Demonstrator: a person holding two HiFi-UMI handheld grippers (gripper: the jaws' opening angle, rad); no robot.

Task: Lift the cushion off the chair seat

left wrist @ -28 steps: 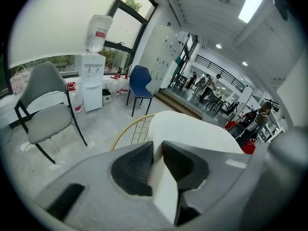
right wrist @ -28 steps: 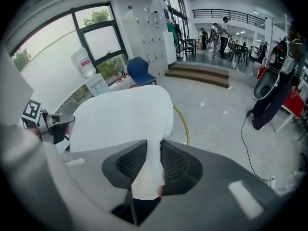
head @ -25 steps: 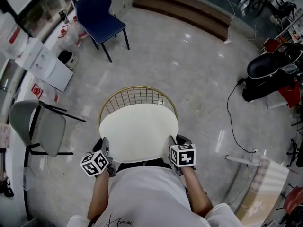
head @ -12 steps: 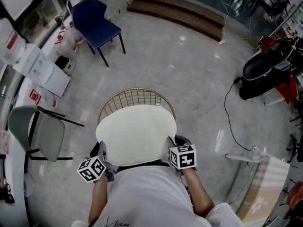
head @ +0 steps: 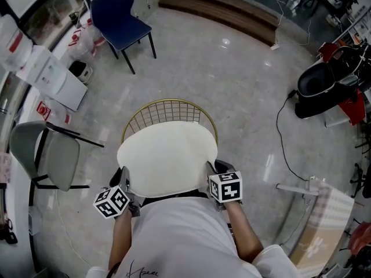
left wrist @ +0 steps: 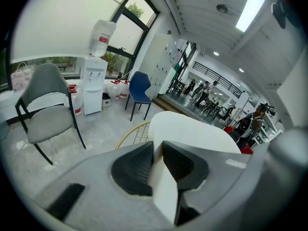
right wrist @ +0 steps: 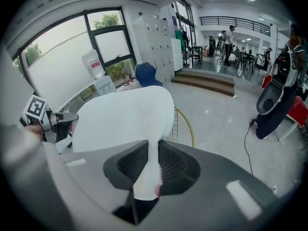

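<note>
A round cream cushion (head: 167, 158) hangs just over the gold wire chair (head: 168, 112), held at its near edge on both sides. My left gripper (head: 124, 179) is shut on the cushion's left edge; in the left gripper view the cream edge (left wrist: 192, 131) is pinched between the dark pads (left wrist: 132, 170). My right gripper (head: 213, 172) is shut on the right edge. In the right gripper view the cushion (right wrist: 122, 114) folds down between its pads (right wrist: 173, 165), and its jaws have just been closing tighter on it. The chair's seat is hidden under the cushion.
A blue chair (head: 122, 19) stands at the far left and a grey chair (head: 49, 155) close by on the left. A white water dispenser (head: 49, 77) is beside them. On the right are a black scooter (head: 327, 88) and a floor cable (head: 281, 138).
Both grippers have come up slightly with the cushion between them. The cushion now looks larger and covers more of the wire backrest.
</note>
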